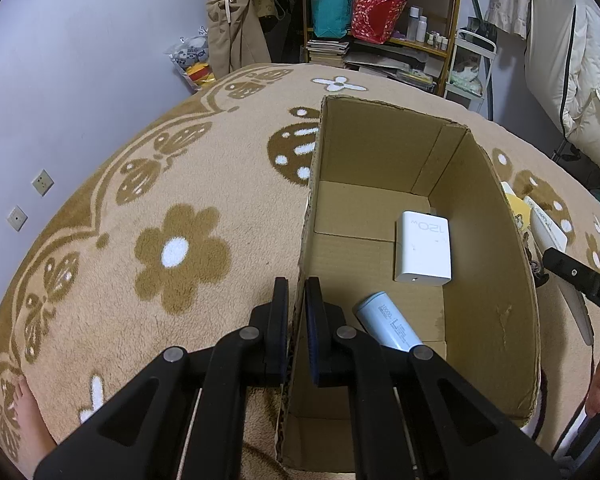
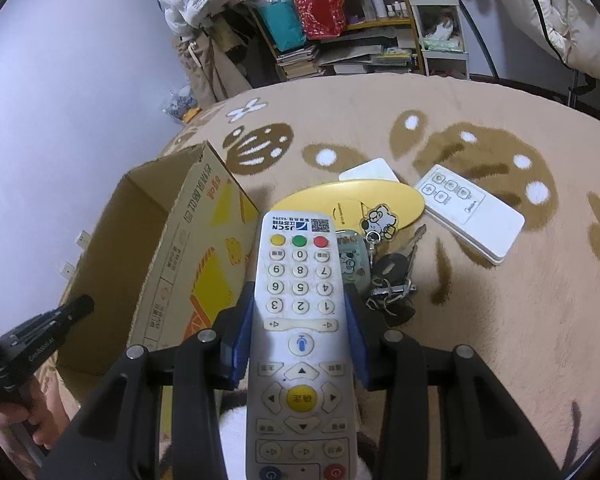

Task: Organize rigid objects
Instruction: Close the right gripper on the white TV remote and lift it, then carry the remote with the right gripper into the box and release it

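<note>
The rug (image 1: 188,184) is tan with brown flowers and white centres. The cardboard box (image 1: 496,240) is plain brown inside, yellow-printed outside. In it lie a white charger (image 1: 422,250) and a pale blue power bank (image 1: 388,326). The remote (image 2: 300,320) is grey-white, perhaps faintly yellowed, with yellow, green and red buttons.

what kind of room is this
Probably a lived-in bedroom or spare room at home: a plush flower-patterned blanket covers the surface, a yellow shelf holds gift bags, bottles and stacked books, and coats hang by the wall.
</note>
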`<action>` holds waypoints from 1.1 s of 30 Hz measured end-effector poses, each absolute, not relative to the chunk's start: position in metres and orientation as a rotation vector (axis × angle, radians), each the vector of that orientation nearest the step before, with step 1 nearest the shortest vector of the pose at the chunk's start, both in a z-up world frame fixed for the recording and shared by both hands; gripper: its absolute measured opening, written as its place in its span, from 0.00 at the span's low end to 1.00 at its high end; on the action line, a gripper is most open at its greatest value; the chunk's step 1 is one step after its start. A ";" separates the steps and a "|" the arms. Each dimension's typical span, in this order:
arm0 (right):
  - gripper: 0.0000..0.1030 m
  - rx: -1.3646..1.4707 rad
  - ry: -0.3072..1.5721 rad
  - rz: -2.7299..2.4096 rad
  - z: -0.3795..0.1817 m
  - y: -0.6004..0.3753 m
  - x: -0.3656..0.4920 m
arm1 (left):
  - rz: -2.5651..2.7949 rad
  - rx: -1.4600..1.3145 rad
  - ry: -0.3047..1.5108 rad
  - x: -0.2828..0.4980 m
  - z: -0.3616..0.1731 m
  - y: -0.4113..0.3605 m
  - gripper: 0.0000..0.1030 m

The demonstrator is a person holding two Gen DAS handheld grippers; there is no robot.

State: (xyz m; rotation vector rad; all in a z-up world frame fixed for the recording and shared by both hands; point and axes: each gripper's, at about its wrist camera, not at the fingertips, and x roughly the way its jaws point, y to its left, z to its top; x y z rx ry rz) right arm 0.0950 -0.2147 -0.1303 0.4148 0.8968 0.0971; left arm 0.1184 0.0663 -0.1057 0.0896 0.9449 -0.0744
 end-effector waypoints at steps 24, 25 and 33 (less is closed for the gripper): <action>0.43 0.302 0.732 0.198 -0.055 -0.145 0.115 | -0.077 0.080 0.949 0.120 -0.102 0.066 0.06; 0.43 0.299 0.731 0.199 -0.054 -0.141 0.117 | -0.076 0.084 0.948 0.120 -0.102 0.065 0.06; 0.43 0.322 0.773 0.269 -0.064 -0.101 0.131 | -0.072 0.107 0.940 0.119 -0.102 0.061 0.06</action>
